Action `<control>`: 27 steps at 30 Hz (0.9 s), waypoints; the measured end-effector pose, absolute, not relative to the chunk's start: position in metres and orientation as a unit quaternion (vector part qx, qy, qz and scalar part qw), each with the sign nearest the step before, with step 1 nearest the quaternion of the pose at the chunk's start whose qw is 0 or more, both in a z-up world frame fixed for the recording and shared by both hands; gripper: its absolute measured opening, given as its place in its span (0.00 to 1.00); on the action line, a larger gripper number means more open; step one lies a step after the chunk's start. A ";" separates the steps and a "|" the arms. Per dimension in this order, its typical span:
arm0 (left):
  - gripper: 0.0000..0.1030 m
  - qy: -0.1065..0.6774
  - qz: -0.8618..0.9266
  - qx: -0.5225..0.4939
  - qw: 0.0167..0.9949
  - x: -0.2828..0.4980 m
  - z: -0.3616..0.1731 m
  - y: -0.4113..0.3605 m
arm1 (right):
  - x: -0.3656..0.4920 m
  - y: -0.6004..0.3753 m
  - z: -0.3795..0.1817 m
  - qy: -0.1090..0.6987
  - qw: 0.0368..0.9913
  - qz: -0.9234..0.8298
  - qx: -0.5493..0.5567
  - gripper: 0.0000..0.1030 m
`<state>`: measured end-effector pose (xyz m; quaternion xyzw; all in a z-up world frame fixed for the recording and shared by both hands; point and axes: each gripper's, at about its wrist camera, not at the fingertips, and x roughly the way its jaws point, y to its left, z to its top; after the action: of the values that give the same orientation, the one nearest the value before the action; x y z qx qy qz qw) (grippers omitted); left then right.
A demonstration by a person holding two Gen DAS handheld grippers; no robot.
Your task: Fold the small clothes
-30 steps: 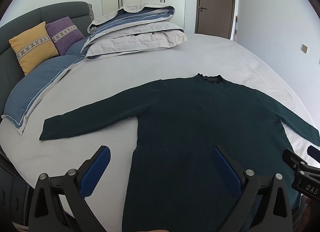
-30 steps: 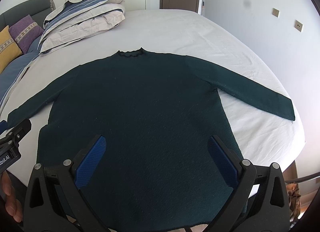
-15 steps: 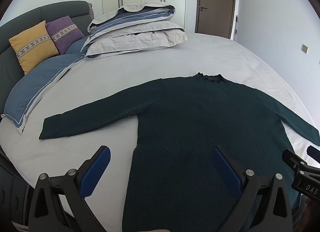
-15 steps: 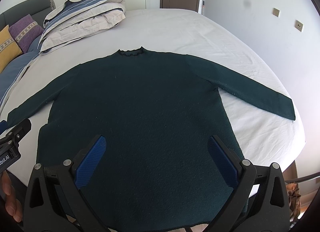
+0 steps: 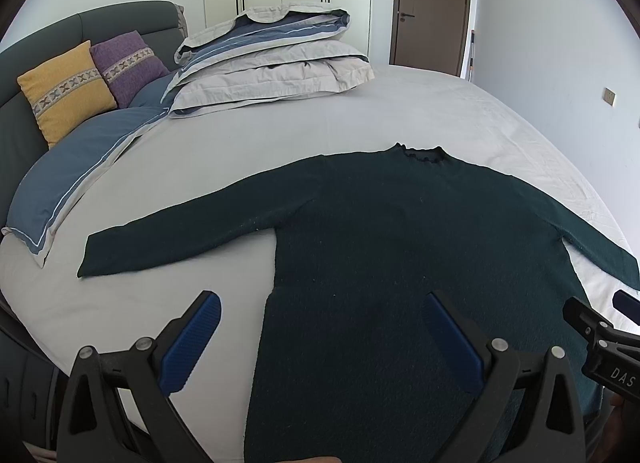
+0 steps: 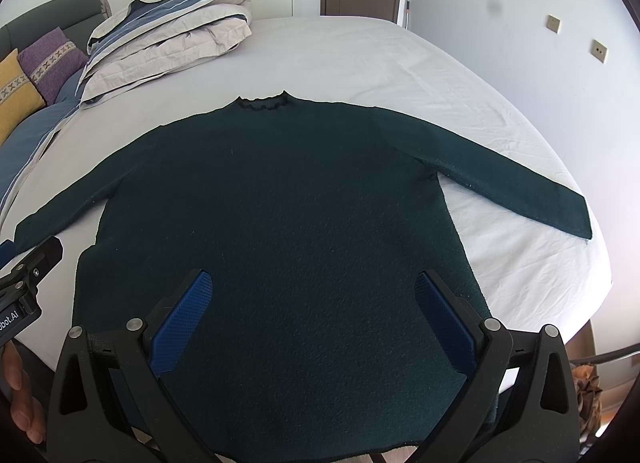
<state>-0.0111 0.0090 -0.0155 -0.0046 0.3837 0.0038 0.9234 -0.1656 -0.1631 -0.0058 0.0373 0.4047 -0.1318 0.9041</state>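
A dark green long-sleeved sweater lies flat on the white bed sheet, collar away from me, both sleeves spread out. It also shows in the right wrist view. My left gripper is open and empty, held above the sweater's lower left edge, one blue pad over the sheet, the other over the body. My right gripper is open and empty above the sweater's lower middle. Each gripper shows at the edge of the other's view.
A folded duvet stack lies at the far left of the bed. Yellow and purple cushions lean on the grey headboard by a blue pillow. The bed's right edge is near a wall. A brown door stands behind.
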 end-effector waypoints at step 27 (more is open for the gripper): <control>1.00 0.387 0.004 -0.007 0.922 -0.013 -0.020 0.012 | -0.164 -0.159 -0.012 0.414 0.901 -0.129 0.033 1.00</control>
<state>-0.0127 0.0125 -0.0203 -0.0067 0.3867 0.0038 0.9222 -0.1638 -0.1592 -0.0120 0.0328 0.4135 -0.1294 0.9007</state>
